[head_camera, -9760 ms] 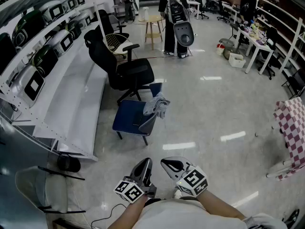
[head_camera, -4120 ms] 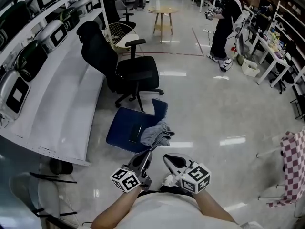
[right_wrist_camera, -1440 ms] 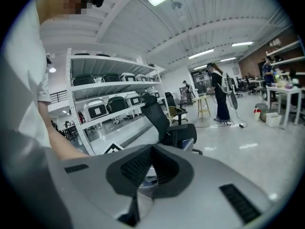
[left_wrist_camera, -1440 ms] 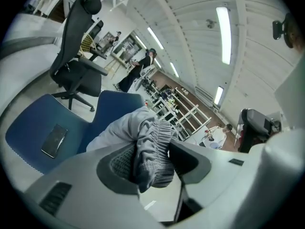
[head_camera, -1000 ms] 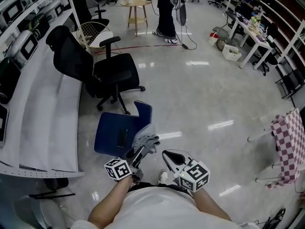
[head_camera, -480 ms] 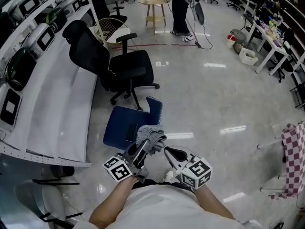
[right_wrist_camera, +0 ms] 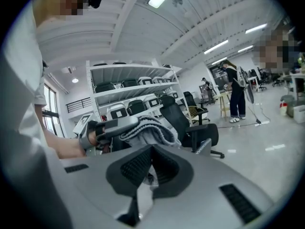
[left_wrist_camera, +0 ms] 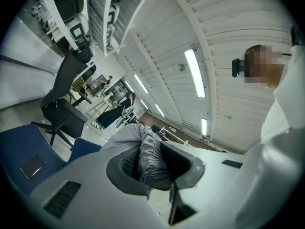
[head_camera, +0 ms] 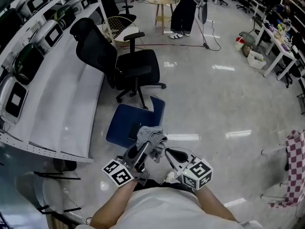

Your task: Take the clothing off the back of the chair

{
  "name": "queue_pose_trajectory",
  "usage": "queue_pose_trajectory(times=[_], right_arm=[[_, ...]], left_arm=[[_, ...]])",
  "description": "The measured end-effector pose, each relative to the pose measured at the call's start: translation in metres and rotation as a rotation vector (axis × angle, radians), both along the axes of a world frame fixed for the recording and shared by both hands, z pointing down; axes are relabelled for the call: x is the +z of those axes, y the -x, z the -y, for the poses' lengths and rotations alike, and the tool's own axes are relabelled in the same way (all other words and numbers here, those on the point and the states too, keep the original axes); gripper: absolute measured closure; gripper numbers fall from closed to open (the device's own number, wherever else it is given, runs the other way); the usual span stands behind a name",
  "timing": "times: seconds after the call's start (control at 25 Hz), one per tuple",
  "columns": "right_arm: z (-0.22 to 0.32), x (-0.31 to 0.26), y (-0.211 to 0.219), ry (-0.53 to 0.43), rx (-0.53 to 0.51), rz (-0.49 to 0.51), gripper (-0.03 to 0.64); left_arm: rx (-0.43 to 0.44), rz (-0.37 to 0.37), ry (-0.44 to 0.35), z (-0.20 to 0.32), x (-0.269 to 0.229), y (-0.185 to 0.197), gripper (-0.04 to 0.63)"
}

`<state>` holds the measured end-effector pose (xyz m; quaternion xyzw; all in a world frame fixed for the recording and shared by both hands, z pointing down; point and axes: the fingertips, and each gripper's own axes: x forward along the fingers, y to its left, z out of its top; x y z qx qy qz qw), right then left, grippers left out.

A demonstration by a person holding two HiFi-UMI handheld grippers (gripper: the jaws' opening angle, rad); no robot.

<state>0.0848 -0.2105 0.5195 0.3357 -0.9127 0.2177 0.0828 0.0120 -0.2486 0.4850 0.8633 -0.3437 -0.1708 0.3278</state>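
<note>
**Left Gripper Pinching Clothing Clear of Chair Back**

The left gripper [head_camera: 142, 150] is clamping the grey clothing [head_camera: 151, 140]. Its jaws have just been closing, and a bunched fold of the fabric is sitting pressed between the two pads. The rest of the garment is spilling out past the jaw tips and hanging down.

The clothing is hanging in the air from that one grip. It is sitting just in front of the blue chair [head_camera: 125, 120], toward the person, and is resting clear of the chair's backrest [head_camera: 158, 109]. In the right gripper view the backrest is showing lower than the fabric and to its right, with a gap between them. Whether a trailing edge is brushing the seat cannot be told.

The right gripper [head_camera: 167, 153] is hovering just beside the left one, with its jaws pressed together and nothing between them. It is not touching the garment.

A black office chair [head_camera: 136, 66] is standing beyond the blue chair, next to the long white shelving [head_camera: 62, 99]. A person [head_camera: 183, 6] is standing well apart at the far end of the floor. A checkered cloth [head_camera: 296, 159] is hanging at the right edge of the head view.
</note>
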Motion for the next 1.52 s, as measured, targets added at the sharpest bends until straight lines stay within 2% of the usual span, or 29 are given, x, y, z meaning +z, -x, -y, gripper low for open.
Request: queue_pose_trajectory(times=[0.32,0.56,0.72,1.04,1.32,1.52], right_arm=[[-0.011,0.017,0.008,0.043,-0.083,0.061,0.600],[-0.014,0.021,0.024,0.059,-0.128,0.086,0.600],[-0.021,0.023,0.037,0.063,-0.142,0.087,0.600],[-0.041,0.014,0.061,0.042,-0.090,0.030,0.600],[-0.087,0.007,0.098,0.042,-0.017,-0.034,0.600],[-0.117,0.000,0.125,0.028,0.003,-0.063,0.600]], left_arm=[[-0.074,0.003,0.012,-0.020,-0.006,0.001,0.511],[-0.088,0.055,0.014,-0.036,-0.007,0.010,0.511],[-0.103,0.065,0.022,-0.050,-0.005,0.023,0.511],[-0.089,0.016,0.009,-0.077,-0.007,0.054,0.511],[-0.059,-0.054,0.019,-0.124,-0.003,0.102,0.511],[-0.027,-0.074,-0.004,-0.147,-0.006,0.124,0.511]])
